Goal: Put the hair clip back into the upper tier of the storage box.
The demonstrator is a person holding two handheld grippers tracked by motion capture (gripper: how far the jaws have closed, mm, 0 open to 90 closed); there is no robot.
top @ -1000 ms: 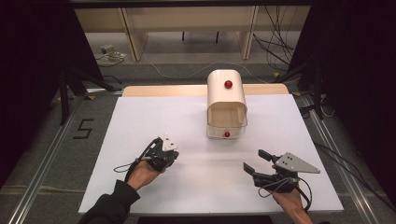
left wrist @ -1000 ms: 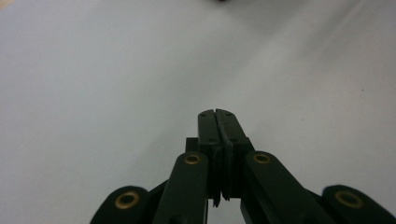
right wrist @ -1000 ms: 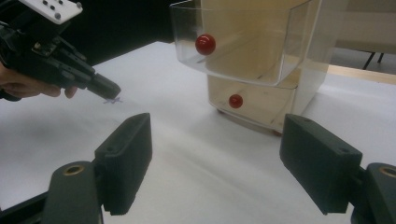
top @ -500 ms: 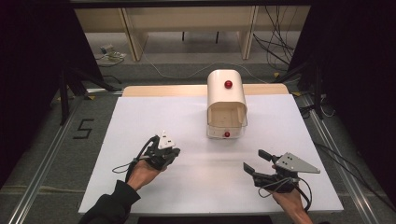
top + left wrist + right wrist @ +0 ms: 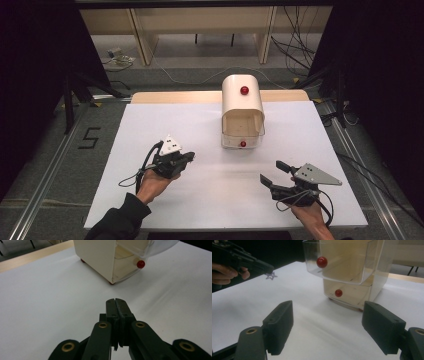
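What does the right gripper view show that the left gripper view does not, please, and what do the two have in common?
The right gripper view alone shows the left gripper held in a hand, a small star mark on the table and a second red knob higher up. The left gripper view alone shows the box's plain cream side wall. Both share the box, its lower red knob and the white table.
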